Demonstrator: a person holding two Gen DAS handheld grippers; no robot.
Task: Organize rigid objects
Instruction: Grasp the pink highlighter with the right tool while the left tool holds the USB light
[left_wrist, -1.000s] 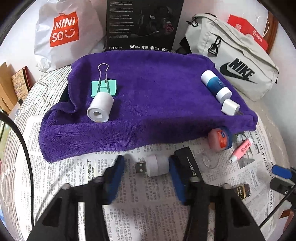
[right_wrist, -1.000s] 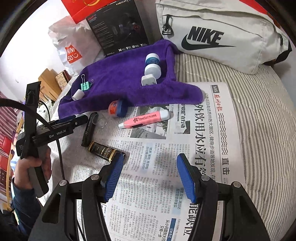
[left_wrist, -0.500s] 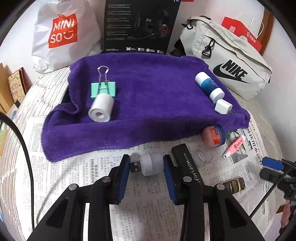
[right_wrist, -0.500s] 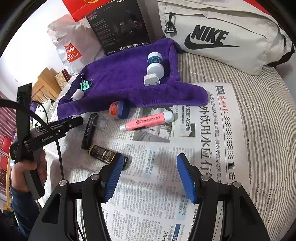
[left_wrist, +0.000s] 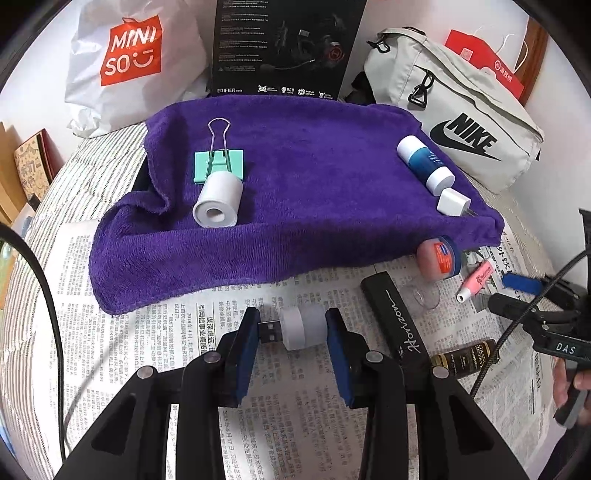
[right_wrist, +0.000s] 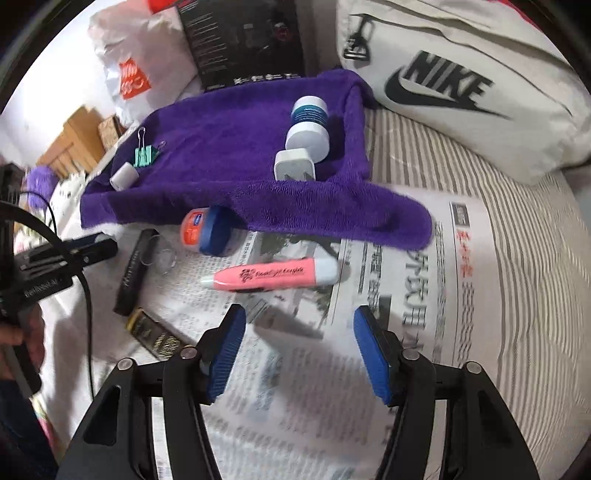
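Observation:
My left gripper (left_wrist: 291, 328) is shut on a small white USB light (left_wrist: 303, 326), both pads pressing its ends, low over the newspaper (left_wrist: 155, 332) in front of the purple towel (left_wrist: 314, 206). On the towel lie a mint binder clip (left_wrist: 219, 166), a white roll (left_wrist: 218, 203), a blue-and-white bottle (left_wrist: 424, 166) and a white charger (left_wrist: 452, 203). My right gripper (right_wrist: 299, 325) hovers just short of a pink highlighter (right_wrist: 273, 275); its jaws are opening, with nothing between them. An orange-and-blue jar (right_wrist: 207, 230) rests at the towel's front edge.
A black "Horizon" case (left_wrist: 395, 314), a clear ring (left_wrist: 426, 295) and a small dark bottle (left_wrist: 465, 356) lie on the newspaper between the grippers. A white Nike bag (right_wrist: 461, 85), a black box (left_wrist: 280, 48) and a Miniso bag (left_wrist: 129, 62) stand behind the towel.
The left gripper's jaws closed from wide apart onto the USB light. The right gripper moved closer to the pink highlighter and its jaws spread wider.

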